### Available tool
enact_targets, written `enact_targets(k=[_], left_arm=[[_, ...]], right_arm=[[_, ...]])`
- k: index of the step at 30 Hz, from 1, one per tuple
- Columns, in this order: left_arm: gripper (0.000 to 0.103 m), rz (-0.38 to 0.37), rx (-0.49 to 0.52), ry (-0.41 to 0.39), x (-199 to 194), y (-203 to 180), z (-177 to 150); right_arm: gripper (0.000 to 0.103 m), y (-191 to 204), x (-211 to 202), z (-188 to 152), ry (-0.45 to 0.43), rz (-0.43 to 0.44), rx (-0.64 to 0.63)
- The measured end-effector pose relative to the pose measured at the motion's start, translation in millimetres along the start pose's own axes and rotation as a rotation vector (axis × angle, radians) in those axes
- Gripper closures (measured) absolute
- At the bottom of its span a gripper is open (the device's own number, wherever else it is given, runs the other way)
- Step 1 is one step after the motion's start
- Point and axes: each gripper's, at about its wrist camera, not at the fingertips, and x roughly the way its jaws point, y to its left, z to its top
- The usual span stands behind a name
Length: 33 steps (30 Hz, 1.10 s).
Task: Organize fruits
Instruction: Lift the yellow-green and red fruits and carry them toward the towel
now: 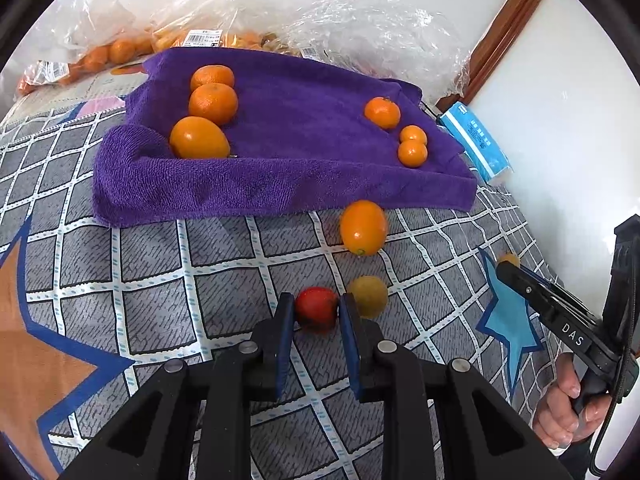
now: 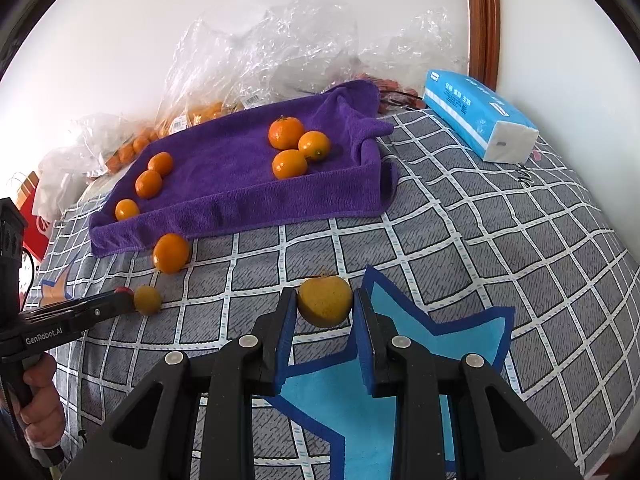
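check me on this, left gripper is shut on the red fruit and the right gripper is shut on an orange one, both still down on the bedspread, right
Not quite. The right gripper is shut on a yellow-green fruit, not an orange one; the right wrist view shows it between the blue pads. The rest holds: the left gripper is shut on the red fruit, and both fruits look to be down on the checked bedspread.

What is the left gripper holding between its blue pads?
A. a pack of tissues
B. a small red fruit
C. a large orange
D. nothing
B: the left gripper is shut on a small red fruit, both pads against its sides.
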Motion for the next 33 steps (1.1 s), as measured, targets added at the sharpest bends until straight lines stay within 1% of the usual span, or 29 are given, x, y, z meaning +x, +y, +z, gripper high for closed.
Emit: enact_targets(k=[4, 9, 16, 22, 26, 33], left_arm=[[0.081, -0.009, -0.007, -0.003, -5, 1, 1], [0.081, 0.005, -0.010, -0.042, -26, 0, 4], [0.081, 0.065, -0.009, -0.109, -61, -1, 14], [0.081, 0.085, -0.031, -0.159, -87, 2, 24], [0.081, 0.082, -0.052, -0.180, -95, 7, 31], [0.081, 0.074, -0.047, -0.209, -103, 10, 41]], right_arm=[[0.075, 1, -2, 1, -0.003, -0.001, 0.001], [0.075, 8, -15, 8, -0.032, -0.002, -0.014], [0.075, 22, -34, 26, -0.086, 0.008, -0.037], [0.075, 32, -43, 40, -0.112, 0.024, -0.049], [0.075, 37, -44, 49, -0.115, 0.038, -0.048], [0.075, 46, -46, 62, -0.128, 0.035, -0.057]])
